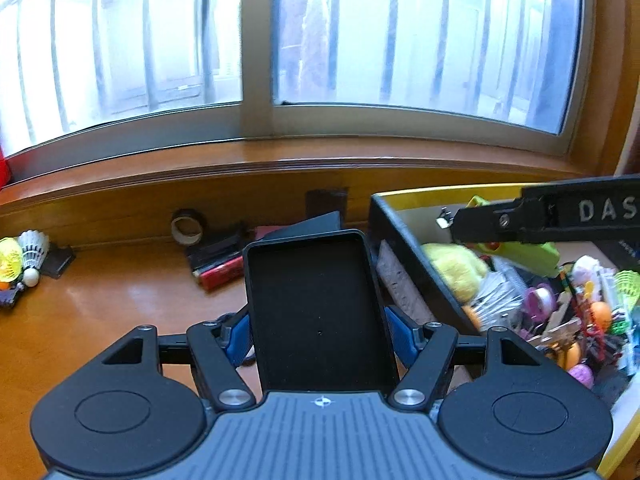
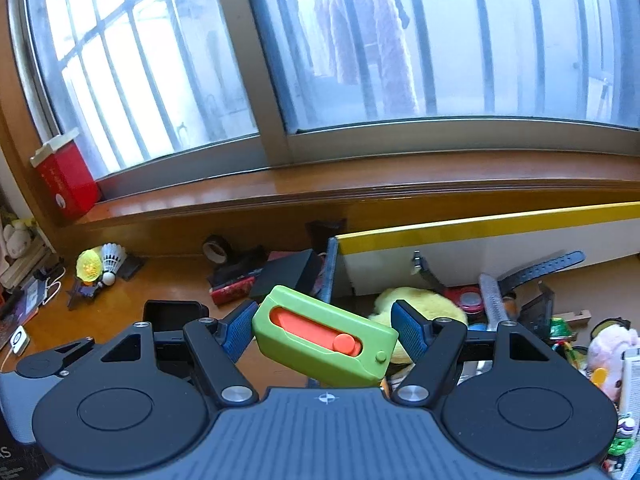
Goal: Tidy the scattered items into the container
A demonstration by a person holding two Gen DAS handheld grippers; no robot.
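My left gripper [image 1: 318, 330] is shut on a black rectangular tray [image 1: 316, 312], held upright above the wooden desk just left of the container. My right gripper [image 2: 324, 330] holds a green block with an orange slider [image 2: 324, 338], tilted, at the left edge of the container; its right pad stands slightly apart from the block. The container [image 1: 440, 195] is a yellow-rimmed box with dark walls, full of small toys. In the left wrist view the right gripper's arm [image 1: 560, 216] reaches over the box with the green block [image 1: 524, 254] under it.
Shuttlecocks and a white ball [image 2: 100, 266] lie at the desk's far left. A tape roll [image 2: 216, 250], a red-black case [image 2: 234, 290] and a dark box [image 2: 286, 274] lie by the wall. A red carton [image 2: 66, 186] stands on the windowsill. A cable and small devices [image 2: 18, 338] lie at left.
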